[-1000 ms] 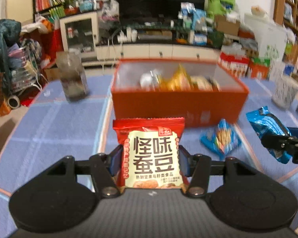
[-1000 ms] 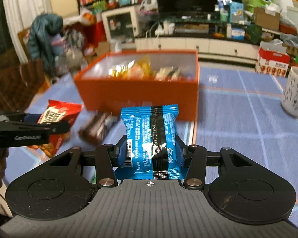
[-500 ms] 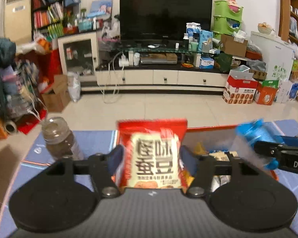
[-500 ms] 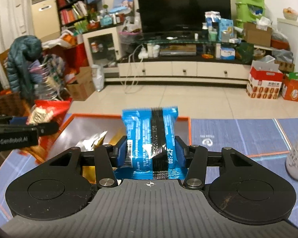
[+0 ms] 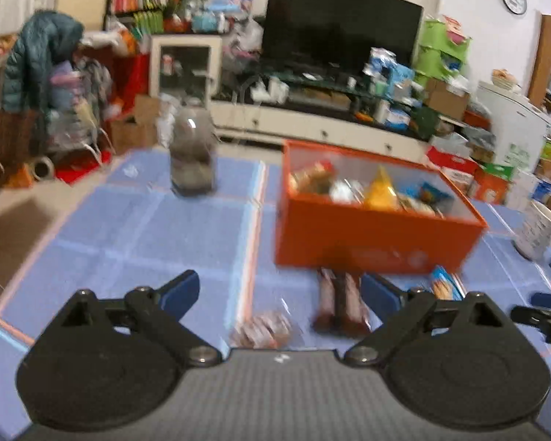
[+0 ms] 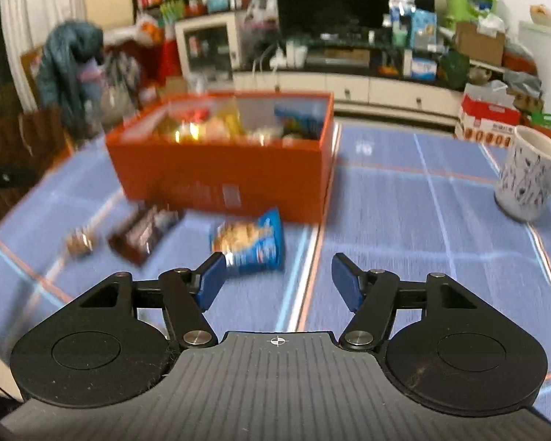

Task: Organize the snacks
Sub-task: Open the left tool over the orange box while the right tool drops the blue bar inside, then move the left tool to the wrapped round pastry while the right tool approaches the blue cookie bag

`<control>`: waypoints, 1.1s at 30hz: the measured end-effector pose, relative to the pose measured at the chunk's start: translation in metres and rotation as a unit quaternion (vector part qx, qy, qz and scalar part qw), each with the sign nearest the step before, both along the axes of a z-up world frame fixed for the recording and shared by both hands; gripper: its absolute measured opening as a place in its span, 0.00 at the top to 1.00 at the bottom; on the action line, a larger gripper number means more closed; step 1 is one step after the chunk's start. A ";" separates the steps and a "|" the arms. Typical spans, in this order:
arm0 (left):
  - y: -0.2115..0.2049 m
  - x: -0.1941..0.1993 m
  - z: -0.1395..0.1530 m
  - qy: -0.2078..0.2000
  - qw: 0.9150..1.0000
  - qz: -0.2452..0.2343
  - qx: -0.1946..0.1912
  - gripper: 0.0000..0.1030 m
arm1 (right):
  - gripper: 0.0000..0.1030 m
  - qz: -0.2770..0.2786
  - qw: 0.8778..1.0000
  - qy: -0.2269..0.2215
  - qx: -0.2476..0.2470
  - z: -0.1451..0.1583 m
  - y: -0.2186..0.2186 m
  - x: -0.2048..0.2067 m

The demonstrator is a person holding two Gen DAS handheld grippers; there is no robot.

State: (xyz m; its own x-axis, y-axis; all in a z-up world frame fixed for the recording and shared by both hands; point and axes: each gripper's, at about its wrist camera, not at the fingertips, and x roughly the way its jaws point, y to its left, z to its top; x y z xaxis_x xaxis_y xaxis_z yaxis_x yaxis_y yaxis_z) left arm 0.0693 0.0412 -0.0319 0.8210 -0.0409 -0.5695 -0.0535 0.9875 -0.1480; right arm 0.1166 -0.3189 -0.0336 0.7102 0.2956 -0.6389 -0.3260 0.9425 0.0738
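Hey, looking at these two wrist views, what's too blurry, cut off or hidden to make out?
- Print on the brown snack packet and small reddish packet: left wrist view, motion blur.
- Snacks low inside the orange box: right wrist view, hidden by its front wall.
- Patterned white mug: left wrist view, cut by the right edge.
- Blue biscuit packet: left wrist view, partly behind the left gripper's finger.

Motion blur smears snack packets in orange box [image 5: 367, 235]; brown packet [image 6: 143, 233] label unreadable.

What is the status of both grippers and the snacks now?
Left gripper, right gripper: open, empty, jaws just opened. Three snacks outside orange box. Nothing in the way.
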 end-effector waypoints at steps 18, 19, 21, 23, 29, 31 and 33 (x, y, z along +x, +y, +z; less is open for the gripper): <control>0.038 0.008 -0.027 0.040 0.999 -0.022 0.018 0.09 | 0.11 0.062 0.998 0.008 -0.020 -0.059 0.068 0.079; 0.038 0.010 -0.029 0.039 0.998 -0.039 0.021 0.09 | 0.11 0.062 0.998 0.013 -0.021 -0.062 0.068 0.082; 0.035 0.014 -0.036 0.042 0.996 -0.074 0.035 0.09 | 0.14 0.064 0.998 0.020 -0.020 -0.068 0.069 0.085; 0.028 0.020 -0.047 0.045 0.991 -0.111 0.056 0.09 | 0.26 0.078 0.996 0.029 -0.019 -0.073 0.068 0.086; 0.000 0.037 -0.072 0.038 0.974 -0.195 0.112 0.09 | 0.43 0.092 0.994 0.030 -0.044 -0.070 0.064 0.071; -0.002 0.044 -0.075 0.043 0.974 -0.195 0.107 0.09 | 0.43 0.099 0.994 0.028 -0.043 -0.070 0.061 0.066; -0.002 0.050 -0.076 0.044 0.976 -0.189 0.095 0.09 | 0.43 0.103 0.993 0.029 -0.043 -0.070 0.058 0.064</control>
State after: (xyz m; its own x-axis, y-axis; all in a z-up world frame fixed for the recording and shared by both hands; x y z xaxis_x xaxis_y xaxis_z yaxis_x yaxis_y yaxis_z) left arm 0.1193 0.0389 -0.1080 0.7152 -0.2189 -0.6637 0.3161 0.9483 0.0278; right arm 0.1801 -0.2612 -0.1037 0.6010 0.3736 -0.7065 -0.5099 0.8600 0.0210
